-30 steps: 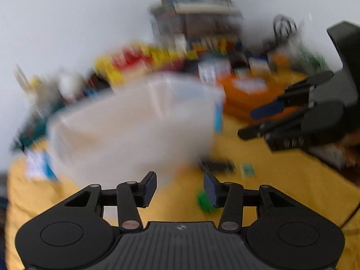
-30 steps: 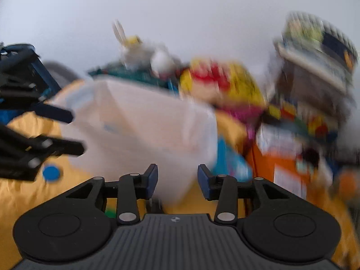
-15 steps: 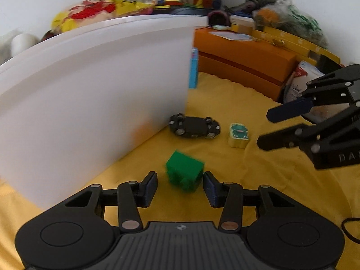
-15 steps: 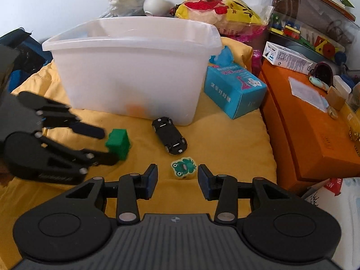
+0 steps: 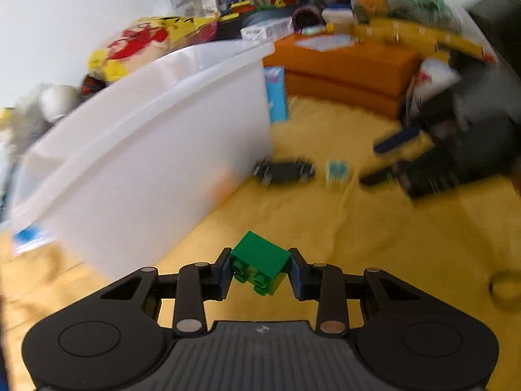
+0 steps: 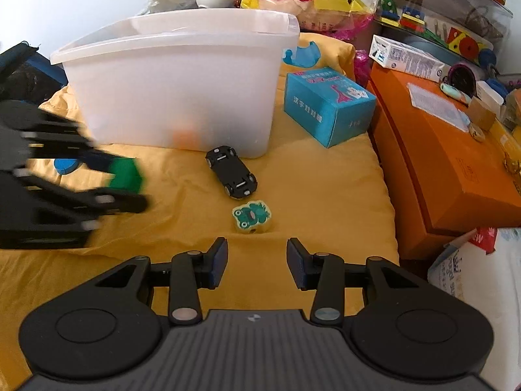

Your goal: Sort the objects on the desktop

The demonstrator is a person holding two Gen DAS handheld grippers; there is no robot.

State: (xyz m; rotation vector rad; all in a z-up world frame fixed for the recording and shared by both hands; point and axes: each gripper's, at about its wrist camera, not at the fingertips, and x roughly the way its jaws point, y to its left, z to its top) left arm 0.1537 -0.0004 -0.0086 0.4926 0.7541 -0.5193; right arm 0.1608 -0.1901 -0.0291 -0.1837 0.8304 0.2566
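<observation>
Yellow cloth (image 6: 325,176); left tongs (image 5: 260,268) pinching green brick (image 5: 260,262), right tongs (image 6: 257,262) spread.

My left gripper (image 5: 260,272) and right gripper (image 6: 256,262) look alike: matte black plastic, a ribbed grey-black centre panel with a small round emblem, and a smooth round disc on each side. Silver rivets pin the black linkage bars, and the fingers (image 6: 217,262) carry dark blue pads.

One white bin (image 6: 182,97), one green brick (image 5: 260,262), one black toy car (image 6: 232,176), one frog eraser (image 6: 251,216), one blue box (image 6: 327,106), two orange boxes (image 6: 449,150).
</observation>
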